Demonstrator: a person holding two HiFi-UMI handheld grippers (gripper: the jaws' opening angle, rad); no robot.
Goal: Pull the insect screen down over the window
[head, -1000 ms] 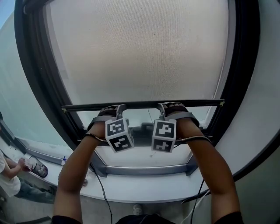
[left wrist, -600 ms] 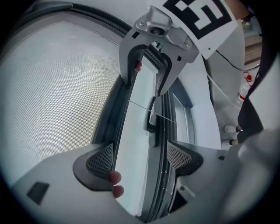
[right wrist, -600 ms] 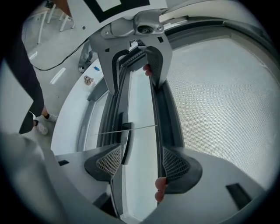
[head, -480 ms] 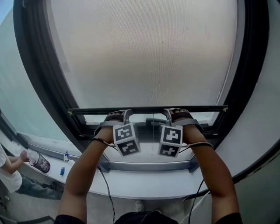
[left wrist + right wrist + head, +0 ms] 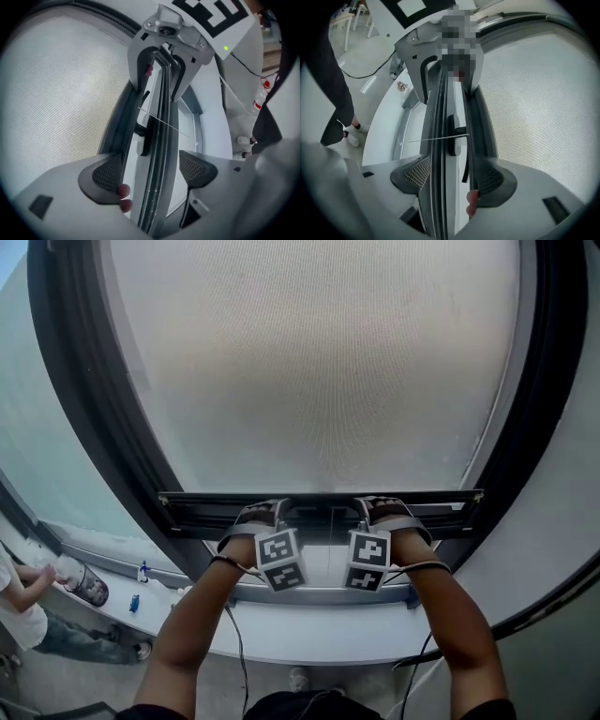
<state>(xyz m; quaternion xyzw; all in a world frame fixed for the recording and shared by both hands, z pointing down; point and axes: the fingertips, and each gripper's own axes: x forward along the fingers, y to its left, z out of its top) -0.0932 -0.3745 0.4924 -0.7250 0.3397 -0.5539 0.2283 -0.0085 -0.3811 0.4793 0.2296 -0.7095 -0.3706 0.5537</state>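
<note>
The grey mesh insect screen (image 5: 309, 362) covers nearly the whole window. Its dark bottom bar (image 5: 206, 501) runs level just above the lower window frame. My left gripper (image 5: 267, 517) and right gripper (image 5: 380, 512) hold the bar side by side near its middle. In the left gripper view the bar (image 5: 157, 140) runs between the pads of the left gripper (image 5: 152, 176), which press on it. In the right gripper view the right gripper (image 5: 450, 178) has the bar (image 5: 438, 140) between its pads; its jaws have just been closing slightly on it.
The dark window frame (image 5: 94, 409) borders the screen on both sides. A white sill (image 5: 309, 629) lies below. At the lower left a person (image 5: 23, 620) sits beside a bottle (image 5: 84, 582). A dark window handle (image 5: 452, 136) sits behind the bar.
Both grippers and the bottom bar have moved down together. The strip of uncovered glass under the bar has shrunk to almost nothing.
</note>
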